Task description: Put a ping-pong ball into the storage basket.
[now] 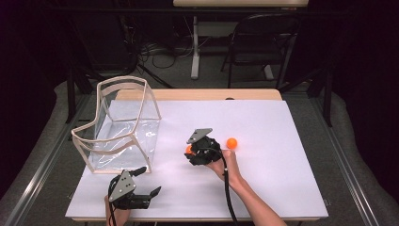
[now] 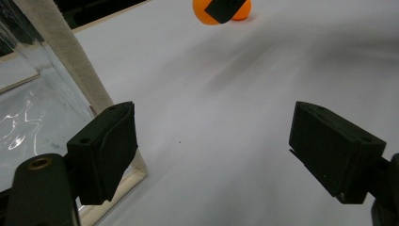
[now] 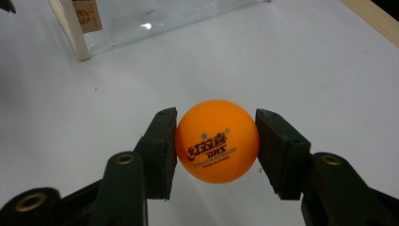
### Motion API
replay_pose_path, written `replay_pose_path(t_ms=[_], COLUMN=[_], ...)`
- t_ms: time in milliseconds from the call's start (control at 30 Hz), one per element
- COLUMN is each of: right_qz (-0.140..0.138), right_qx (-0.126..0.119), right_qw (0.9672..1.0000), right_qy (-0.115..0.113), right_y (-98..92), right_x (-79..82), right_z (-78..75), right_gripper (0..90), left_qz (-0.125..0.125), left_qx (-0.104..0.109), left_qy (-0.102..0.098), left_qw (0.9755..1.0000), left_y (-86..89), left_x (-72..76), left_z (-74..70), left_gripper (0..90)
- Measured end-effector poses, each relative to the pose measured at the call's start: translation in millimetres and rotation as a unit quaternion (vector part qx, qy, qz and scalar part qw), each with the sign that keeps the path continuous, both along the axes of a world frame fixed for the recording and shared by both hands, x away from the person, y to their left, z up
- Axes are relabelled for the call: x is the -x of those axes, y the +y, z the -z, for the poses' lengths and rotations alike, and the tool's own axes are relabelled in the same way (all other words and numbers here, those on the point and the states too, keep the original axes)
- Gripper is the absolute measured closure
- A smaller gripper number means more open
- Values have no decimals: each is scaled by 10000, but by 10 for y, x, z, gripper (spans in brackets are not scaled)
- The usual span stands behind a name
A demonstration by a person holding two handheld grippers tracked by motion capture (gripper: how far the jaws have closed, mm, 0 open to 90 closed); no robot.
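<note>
My right gripper (image 1: 189,151) is near the middle of the white sheet, shut on an orange ping-pong ball (image 1: 188,149). In the right gripper view the printed ball (image 3: 217,141) sits squeezed between both pads of that gripper (image 3: 217,119). A second orange ball (image 1: 231,142) lies loose on the sheet just right of that hand. My left gripper (image 1: 149,181) rests near the front edge, open, with nothing between its jaws (image 2: 211,150). It points toward both balls (image 2: 203,13). A clear box with beige trim (image 1: 117,125) stands at the left, beside the left gripper.
The white sheet (image 1: 273,179) covers most of the table, with a strip of wood showing at the back edge. The box's beige corner post (image 2: 70,61) stands close to my left jaw. A folding chair (image 1: 263,42) and floor cables lie beyond the table.
</note>
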State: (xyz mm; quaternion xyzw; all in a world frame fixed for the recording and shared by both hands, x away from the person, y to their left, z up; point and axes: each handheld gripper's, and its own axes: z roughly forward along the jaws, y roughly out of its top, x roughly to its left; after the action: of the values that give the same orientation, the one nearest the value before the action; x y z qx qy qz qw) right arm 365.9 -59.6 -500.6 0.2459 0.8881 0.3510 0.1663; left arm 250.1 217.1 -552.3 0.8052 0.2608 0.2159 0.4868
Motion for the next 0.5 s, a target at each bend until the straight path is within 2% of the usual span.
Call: replay_pose_path(t_ms=[500], right_qz=[-53], right_qx=[-9], right_qw=[10000], right_qy=[-7], right_y=[79], right_x=[-34], right_z=[-61], right_gripper=[506], left_qz=[-7], left_qx=[24], left_qy=[5], left_qw=[10000], left_y=[-1], left_x=[2], left_z=[1], left_gripper=[157])
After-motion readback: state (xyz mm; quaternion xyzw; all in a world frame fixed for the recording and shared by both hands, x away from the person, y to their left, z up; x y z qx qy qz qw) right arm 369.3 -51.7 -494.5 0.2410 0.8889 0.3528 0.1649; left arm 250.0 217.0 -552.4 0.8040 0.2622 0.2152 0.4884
